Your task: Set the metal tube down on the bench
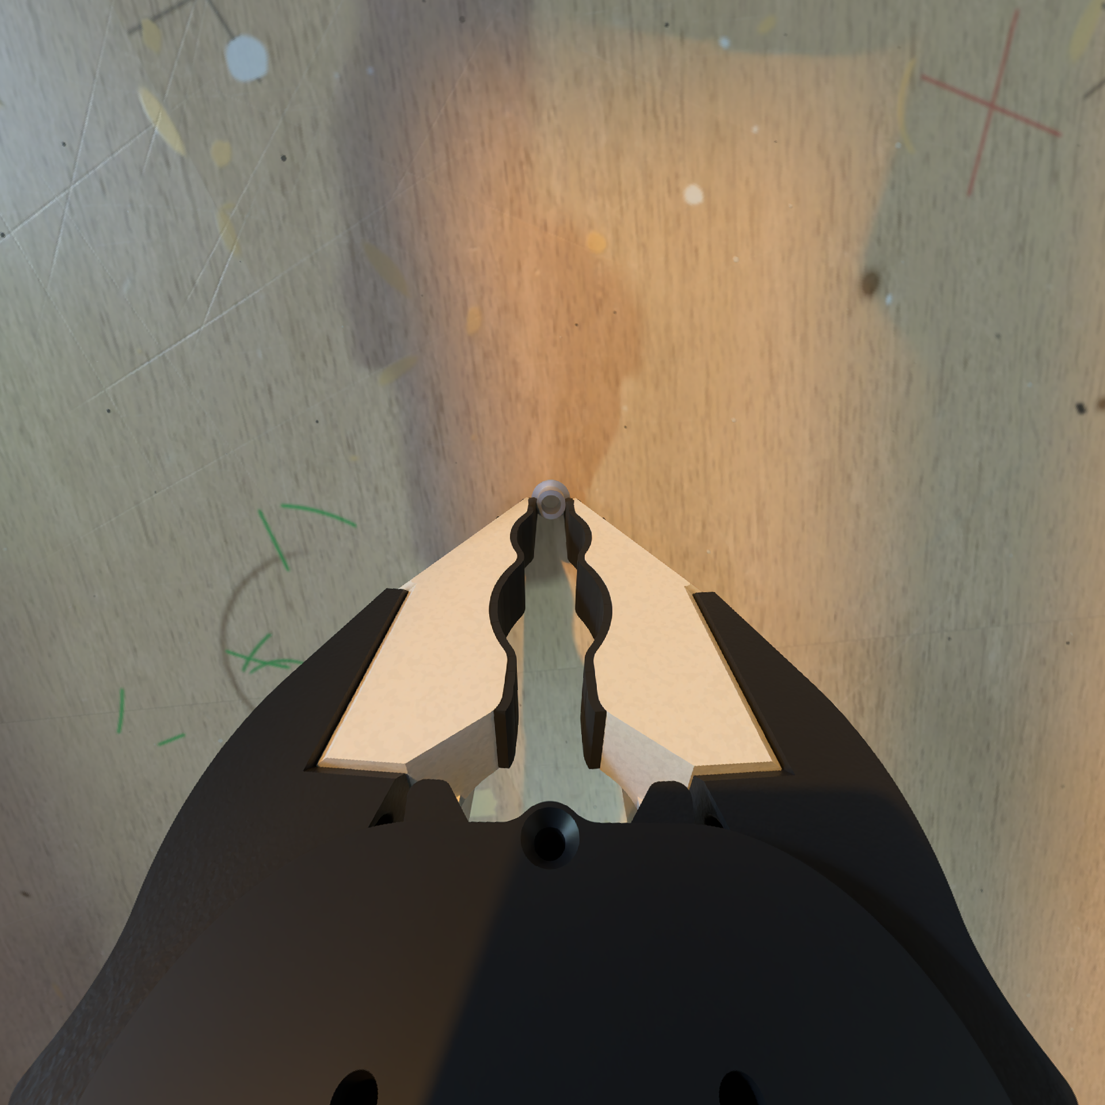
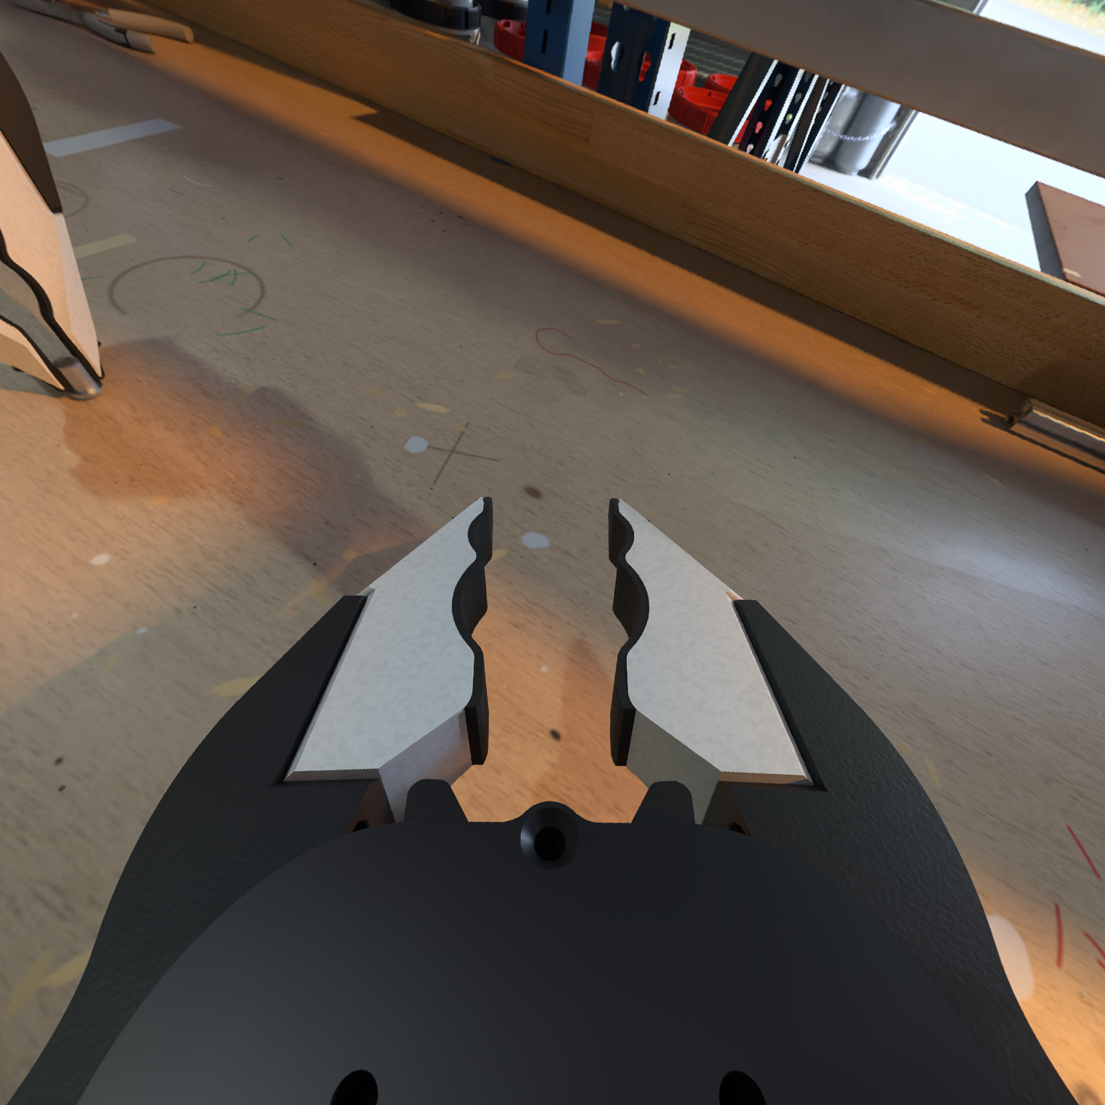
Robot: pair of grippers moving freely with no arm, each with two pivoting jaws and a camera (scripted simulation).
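Left wrist view looks steeply down on the scratched, paint-flecked wooden tabletop (image 1: 777, 418), with the left gripper (image 1: 551, 508) closed on the metal tube (image 1: 551, 501). Only the tube's round open end shows, pinched right at the tips of the jaws, so the tube seems to point toward the tabletop, end on to the camera. In the right wrist view the same gripper appears at the left border, and the tube's lower end (image 2: 81, 382) looks to be touching or just above the wood; which of the two cannot be told.

Judged from this, the lowering is nearly finished, while the release is not yet done: the tube is gripped and stands near upright, not lying flat. What is left is to let it rest on the wood, open the jaws and lift clear. A tube let go on end may well topple and roll.

The right gripper (image 2: 550, 508) hangs empty, its jaws spread apart, well away from the tube. It faces the tabletop's far edge, where a raised wooden rail (image 2: 658, 179) runs.
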